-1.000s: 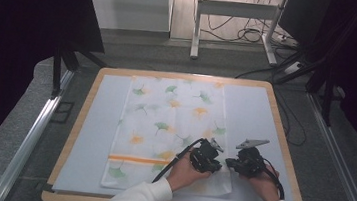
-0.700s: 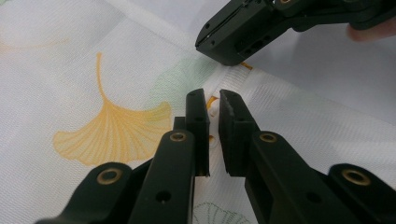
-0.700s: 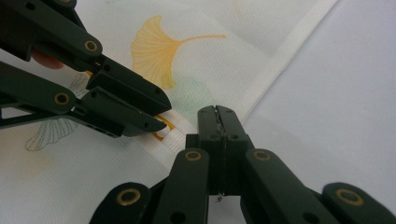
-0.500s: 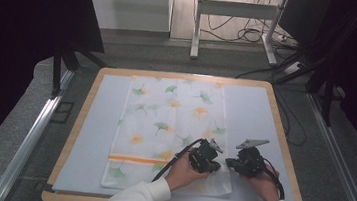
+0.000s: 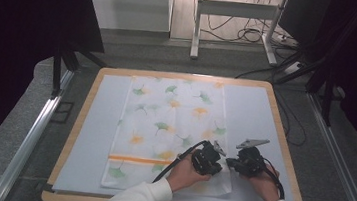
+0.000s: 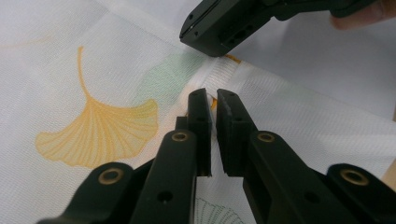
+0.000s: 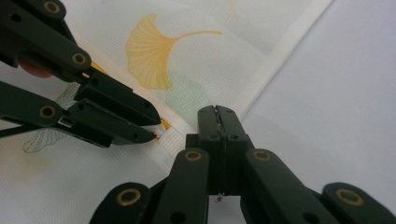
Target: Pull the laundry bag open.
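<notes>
We see a white cloth (image 5: 168, 129) printed with orange and green ginkgo leaves, spread flat lengthwise on the pale mat of the counter (image 5: 99, 122). An orange stripe (image 5: 132, 159) crosses it near our end. Its hemmed right edge (image 7: 280, 56) runs straight, and close to the stripe that hem is slightly puckered, with a bit of orange showing at the fold.

No text, label, brand, number or sign can be read in any of the views. The cloth (image 5: 168, 129) on the table carries only printed ginkgo leaves and an orange stripe near its front edge, no lettering. The black gripper jaws bear only plain rivets and holes.
</notes>
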Tool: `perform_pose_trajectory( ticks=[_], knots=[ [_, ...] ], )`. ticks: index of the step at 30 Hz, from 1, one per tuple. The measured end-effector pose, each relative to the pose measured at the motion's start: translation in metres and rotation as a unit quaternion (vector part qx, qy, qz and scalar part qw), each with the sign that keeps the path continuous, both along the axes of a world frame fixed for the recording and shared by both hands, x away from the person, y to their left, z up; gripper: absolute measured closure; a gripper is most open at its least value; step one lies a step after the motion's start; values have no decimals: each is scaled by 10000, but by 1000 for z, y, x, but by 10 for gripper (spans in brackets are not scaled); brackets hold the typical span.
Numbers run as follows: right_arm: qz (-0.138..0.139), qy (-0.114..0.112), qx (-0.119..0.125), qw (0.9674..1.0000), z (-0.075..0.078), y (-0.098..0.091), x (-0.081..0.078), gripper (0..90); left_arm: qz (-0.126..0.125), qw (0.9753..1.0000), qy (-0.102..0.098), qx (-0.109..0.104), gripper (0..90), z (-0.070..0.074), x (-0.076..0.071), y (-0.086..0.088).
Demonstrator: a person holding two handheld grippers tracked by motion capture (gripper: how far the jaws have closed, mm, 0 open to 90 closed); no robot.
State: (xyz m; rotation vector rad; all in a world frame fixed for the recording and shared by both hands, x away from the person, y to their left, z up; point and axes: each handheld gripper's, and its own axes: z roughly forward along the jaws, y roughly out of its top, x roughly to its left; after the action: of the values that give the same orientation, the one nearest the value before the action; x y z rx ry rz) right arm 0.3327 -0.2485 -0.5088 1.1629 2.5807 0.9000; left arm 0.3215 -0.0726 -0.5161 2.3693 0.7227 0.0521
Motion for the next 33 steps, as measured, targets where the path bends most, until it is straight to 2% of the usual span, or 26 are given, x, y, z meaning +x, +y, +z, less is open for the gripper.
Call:
perform_pose_trajectory(
  ticks=[4,9,13,19,22,25,33],
  knots=[
    [-14,-9,-19,10000,0,0,0,892,8,9999,-113,120,880,1,-2,-2],
    [-22,-13,-22,10000,0,0,0,892,39,10000,7,16,900,1,1,0],
    [-18,-11,-16,10000,0,-1,1,892,33,10000,-63,45,900,1,0,-1],
    [-20,-27,-37,10000,-1,0,0,893,69,10000,-37,56,900,1,0,0],
    [-5,-37,-51,10000,-1,0,0,893,98,9999,27,22,900,1,1,2],
    [48,-93,-96,9999,-1,0,0,894,150,9998,107,-104,900,0,1,4],
    [58,-131,-133,9998,-1,0,0,894,156,9996,179,-134,900,-1,2,9]
  ],
)
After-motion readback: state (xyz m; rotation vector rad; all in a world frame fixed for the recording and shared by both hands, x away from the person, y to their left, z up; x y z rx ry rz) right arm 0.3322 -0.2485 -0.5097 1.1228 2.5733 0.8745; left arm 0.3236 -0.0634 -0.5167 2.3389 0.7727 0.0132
